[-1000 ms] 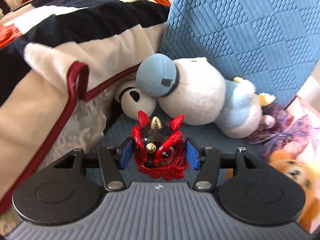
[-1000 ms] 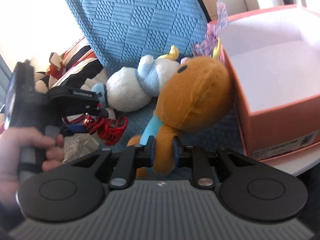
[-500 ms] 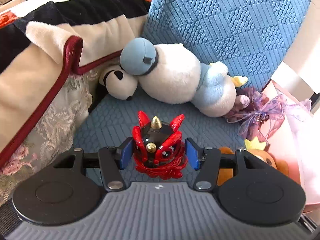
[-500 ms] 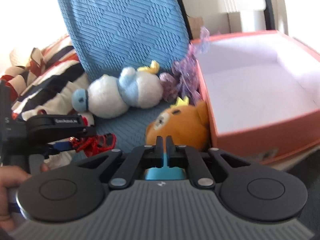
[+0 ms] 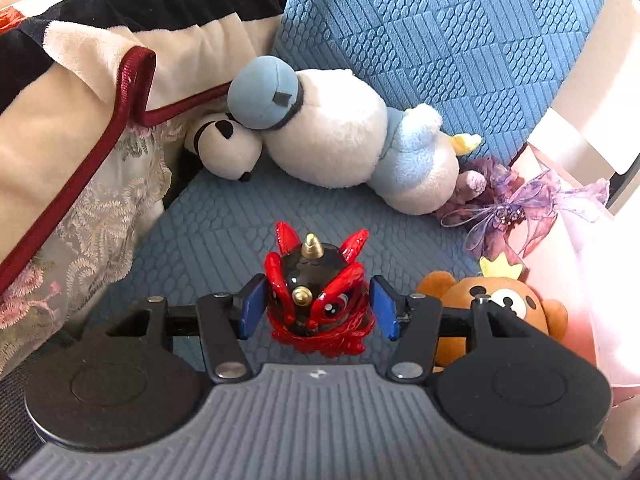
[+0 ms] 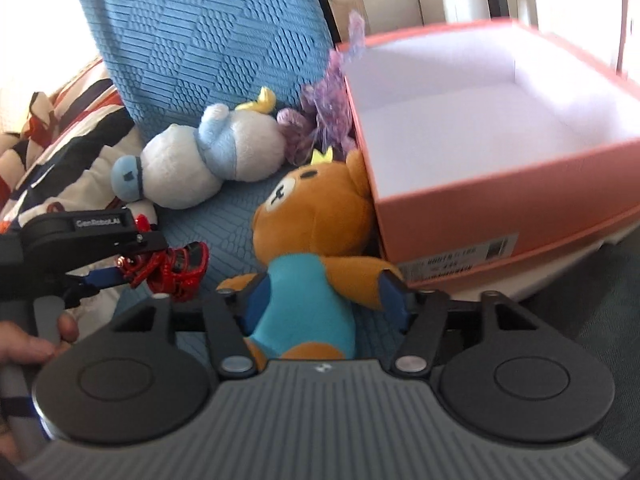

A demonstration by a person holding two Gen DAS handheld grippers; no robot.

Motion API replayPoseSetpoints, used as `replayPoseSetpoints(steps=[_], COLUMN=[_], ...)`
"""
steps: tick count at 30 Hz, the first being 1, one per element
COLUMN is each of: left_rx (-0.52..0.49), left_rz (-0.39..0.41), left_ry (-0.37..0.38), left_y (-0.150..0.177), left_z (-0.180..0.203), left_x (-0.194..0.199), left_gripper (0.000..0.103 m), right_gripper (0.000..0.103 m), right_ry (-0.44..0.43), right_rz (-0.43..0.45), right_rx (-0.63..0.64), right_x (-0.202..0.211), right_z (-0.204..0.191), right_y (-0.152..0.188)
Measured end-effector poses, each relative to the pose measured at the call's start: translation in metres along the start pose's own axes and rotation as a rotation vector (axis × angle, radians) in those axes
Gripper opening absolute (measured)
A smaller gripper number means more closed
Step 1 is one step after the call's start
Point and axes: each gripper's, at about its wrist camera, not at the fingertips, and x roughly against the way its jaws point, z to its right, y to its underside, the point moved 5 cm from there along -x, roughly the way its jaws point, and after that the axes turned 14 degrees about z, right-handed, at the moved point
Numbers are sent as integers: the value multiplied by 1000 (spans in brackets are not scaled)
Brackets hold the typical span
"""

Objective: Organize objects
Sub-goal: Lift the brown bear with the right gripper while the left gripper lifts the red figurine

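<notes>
My left gripper (image 5: 318,306) is shut on a glossy red and black lion figurine (image 5: 318,300) and holds it above the blue seat. The figurine also shows in the right wrist view (image 6: 172,266). My right gripper (image 6: 326,294) is open, its jaws wide on either side of the body of a brown plush bear in a teal shirt (image 6: 312,240), which lies on the seat against an open orange box (image 6: 500,204). The bear also shows in the left wrist view (image 5: 496,300). A white and blue plush toy (image 5: 348,148) lies at the seat back.
A blue textured cushion (image 5: 440,40) stands behind the toys. A striped blanket (image 5: 80,80) is piled at the left. A small panda plush head (image 5: 224,148) sits under the blanket edge. A purple ribbon bundle (image 5: 504,204) lies beside the box.
My right gripper has opened from a shut state and now spans the bear's body. My left gripper, still holding the figurine, has drawn back a little from the plush toys.
</notes>
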Motion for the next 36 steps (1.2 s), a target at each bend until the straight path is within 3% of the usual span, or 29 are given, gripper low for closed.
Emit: replayPoseSetpoints(steps=[9,13,20,26,30,36], left_rx=[1,2,8,-2,-11,1], left_rz=[-10,-11,-11,-14,-16,-20], left_ry=[7,12,9,15,22,18], left_y=[2,2,2,3,5,5], left_z=[1,2,-1,0,3,2], left_x=[-1,-1,1,3,7,14], left_gripper=[62,62,62,62,62,62], right_gripper=[71,72,80,79,62,47], right_ry=[-44,12,42,-44,-92,-95], right_rz=[-25,-99,-153,-166,-142,-138], right_rx=[-143,-104,-175,-243,-167,-47], right_x=[-19,-31,-29,-23,-28,-39], right_z=[6,6,23,23,5,-13], right_y=[3,9,13,22,22,13])
